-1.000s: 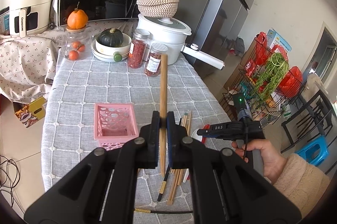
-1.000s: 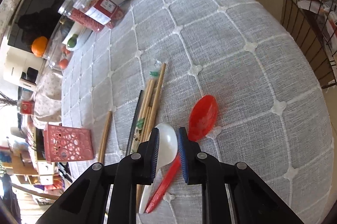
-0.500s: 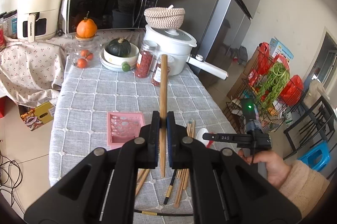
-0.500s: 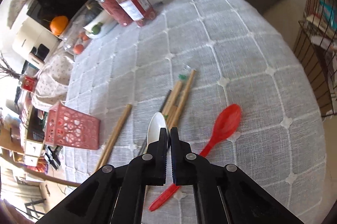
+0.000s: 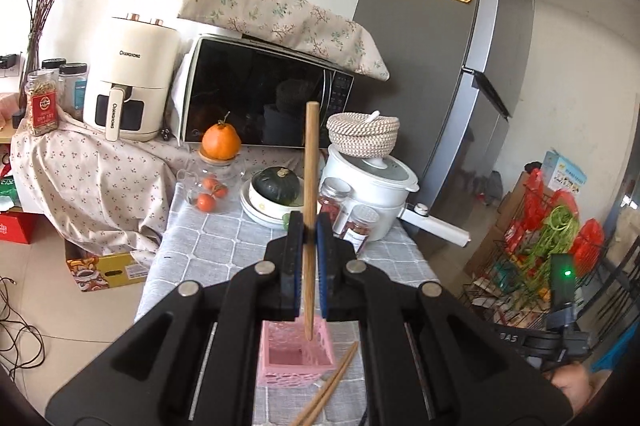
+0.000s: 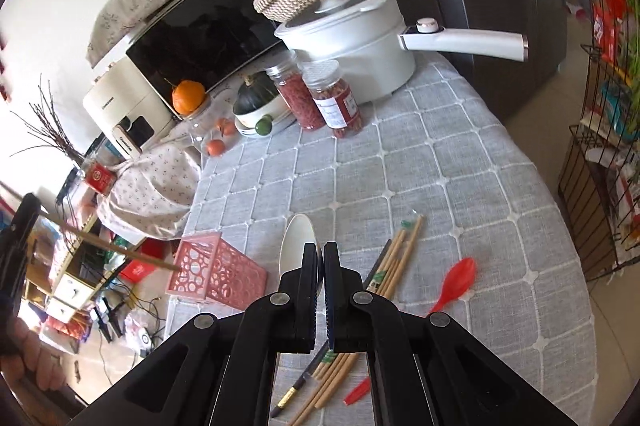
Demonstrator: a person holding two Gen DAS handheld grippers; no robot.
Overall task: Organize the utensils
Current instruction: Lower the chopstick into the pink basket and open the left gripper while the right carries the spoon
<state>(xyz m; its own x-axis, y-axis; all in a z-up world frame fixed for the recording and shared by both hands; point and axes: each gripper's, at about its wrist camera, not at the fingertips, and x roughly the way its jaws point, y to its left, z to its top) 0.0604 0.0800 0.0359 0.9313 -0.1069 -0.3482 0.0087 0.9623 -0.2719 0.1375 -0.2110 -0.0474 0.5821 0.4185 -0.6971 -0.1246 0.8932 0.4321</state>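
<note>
Chopstick (image 5: 311,185) held upright in the left tongs (image 5: 309,238), clamped about its middle, lower tip hanging just over the mouth of the pink basket (image 5: 296,358) on the desk (image 6: 440,177). Right tongs (image 6: 321,266) are pinched on a white spoon (image 6: 297,242), lifted above the loose chopsticks (image 6: 394,262) and red spoon (image 6: 456,282). Risk, as I judge it: the basket looks light and sits near the desk edge, so a slanted drop could tip it or send the stick bouncing out.
</note>
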